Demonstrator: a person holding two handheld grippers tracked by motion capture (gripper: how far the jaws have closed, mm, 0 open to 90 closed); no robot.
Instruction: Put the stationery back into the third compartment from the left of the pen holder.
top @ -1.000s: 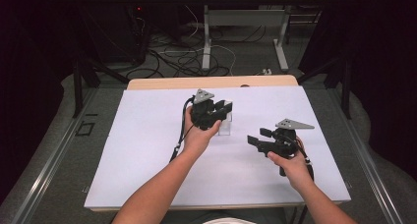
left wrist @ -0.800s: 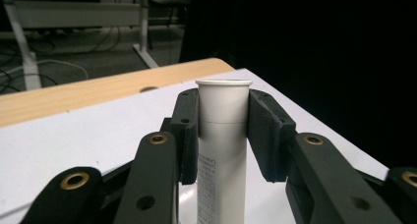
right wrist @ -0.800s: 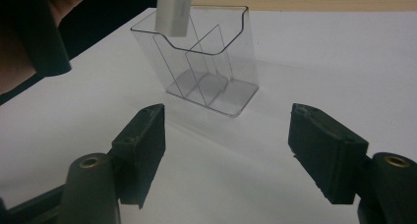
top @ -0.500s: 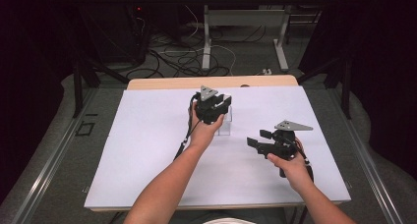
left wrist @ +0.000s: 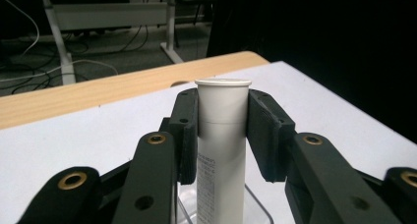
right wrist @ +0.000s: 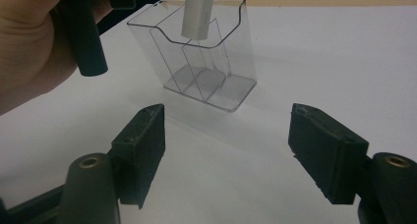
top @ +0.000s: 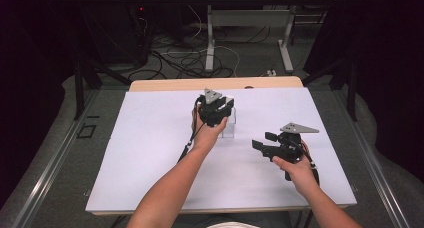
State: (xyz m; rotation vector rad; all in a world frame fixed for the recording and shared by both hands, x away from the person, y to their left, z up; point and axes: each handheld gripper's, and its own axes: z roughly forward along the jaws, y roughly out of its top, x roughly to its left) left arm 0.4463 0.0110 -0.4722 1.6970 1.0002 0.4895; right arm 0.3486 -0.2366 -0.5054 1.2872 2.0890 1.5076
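A white cylindrical tube (left wrist: 221, 155) with a flat cap stands upright between the pads of my left gripper (left wrist: 223, 111), which is shut on it just below the cap. Its lower end dips into a clear plastic holder (right wrist: 206, 62) with several compartments, at mid table. In the high view the left gripper (top: 216, 110) hangs over the clear holder (top: 231, 129). My right gripper (top: 261, 141) hovers to the right of the holder, pointing at it. In its own view the right gripper (right wrist: 228, 150) is open with only white table between the pads, and the tube (right wrist: 196, 13) comes down from the top.
A white sheet (top: 150, 153) covers the table, with a wooden edge (top: 165, 84) at the far side. Beyond it are table legs and cables (top: 200, 63) on the floor. A hand (right wrist: 29, 47) on the left gripper shows at the left of the right gripper view.
My left gripper has shifted slightly to the right and down with the tube, over the clear holder. The right gripper has stayed where it was.
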